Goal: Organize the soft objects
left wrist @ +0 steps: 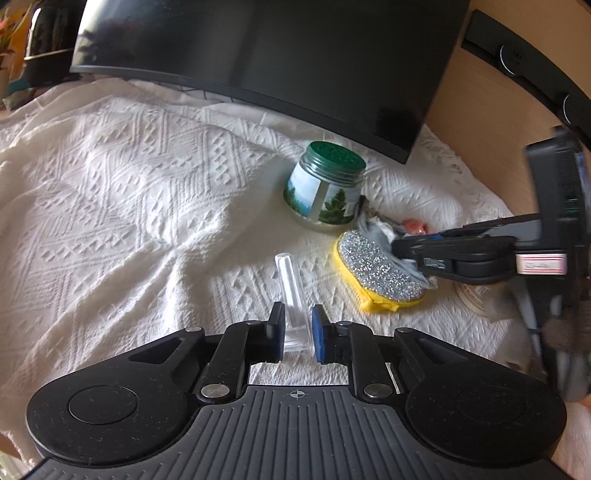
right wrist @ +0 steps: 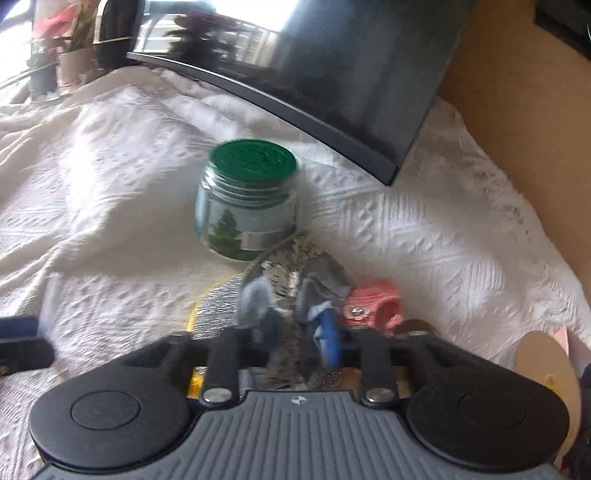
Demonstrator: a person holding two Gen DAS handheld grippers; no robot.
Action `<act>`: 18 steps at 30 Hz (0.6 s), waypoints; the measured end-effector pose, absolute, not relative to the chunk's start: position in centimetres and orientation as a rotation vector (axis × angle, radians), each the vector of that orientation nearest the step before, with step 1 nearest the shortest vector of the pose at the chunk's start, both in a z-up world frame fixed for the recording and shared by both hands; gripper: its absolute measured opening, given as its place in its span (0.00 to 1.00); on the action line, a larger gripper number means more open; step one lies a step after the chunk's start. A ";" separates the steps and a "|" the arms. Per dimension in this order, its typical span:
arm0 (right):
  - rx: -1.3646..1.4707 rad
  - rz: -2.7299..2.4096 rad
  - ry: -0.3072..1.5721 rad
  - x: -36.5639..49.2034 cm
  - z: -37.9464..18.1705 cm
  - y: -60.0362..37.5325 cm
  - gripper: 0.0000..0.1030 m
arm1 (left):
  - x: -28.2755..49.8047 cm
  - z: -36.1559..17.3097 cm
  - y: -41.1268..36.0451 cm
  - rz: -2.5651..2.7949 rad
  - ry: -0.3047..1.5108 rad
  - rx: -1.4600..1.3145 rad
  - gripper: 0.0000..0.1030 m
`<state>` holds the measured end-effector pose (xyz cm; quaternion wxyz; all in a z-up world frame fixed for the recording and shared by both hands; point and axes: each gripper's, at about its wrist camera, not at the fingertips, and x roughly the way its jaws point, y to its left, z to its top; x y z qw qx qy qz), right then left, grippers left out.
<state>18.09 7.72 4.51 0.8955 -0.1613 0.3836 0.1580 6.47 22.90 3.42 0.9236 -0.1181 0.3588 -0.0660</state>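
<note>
Here, on a white textured bedspread (left wrist: 129, 184): an oval scouring sponge (left wrist: 376, 273), yellow underneath, silver glitter face up, long axis running from far left to near right in the left wrist view, lying flat just in front of a glass jar (left wrist: 325, 188) with a perforated green lid and a fir-tree label. Draped over the sponge's far right edge, a crumpled grey and white cloth (left wrist: 373, 229), with no clear long axis, bunched rather than spread. Pinched in the right gripper (left wrist: 410, 256), fingers closed tight on a fold of that cloth, reaching in from the right and pointing left and downward. Just behind the cloth, a small pink soft item (left wrist: 412, 225), too blurred to name further. Between the pads of the left gripper (left wrist: 298, 325), a clear plastic bar (left wrist: 291, 280), long axis pointing away from the gripper with its far end tipped a little left, near end clamped, jaws almost fully together on it. Sponge and bar near each other but apart. Behind everything, a dark curved monitor (left wrist: 295, 55), lower edge hanging over the bedspread, right corner close to the jar. To the right, a light wooden panel (left wrist: 480, 110); at far left, potted plants (right wrist: 74, 22) against bright daylight
</note>
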 end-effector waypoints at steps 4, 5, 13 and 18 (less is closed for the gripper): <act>-0.326 0.372 0.781 15.7 5.3 7.5 0.05 | 6.6 3.1 22.6 -0.145 0.743 -0.233 0.16; -0.319 0.381 0.782 15.0 5.4 7.3 0.05 | 6.7 3.1 22.6 -0.149 0.745 -0.230 0.16; -0.285 0.377 0.835 10.0 3.7 4.5 0.05 | 6.9 2.9 22.4 -0.167 0.760 -0.212 0.16; -0.270 0.326 0.865 7.1 2.5 2.1 0.05 | 7.2 2.4 21.9 -0.188 0.800 -0.197 0.15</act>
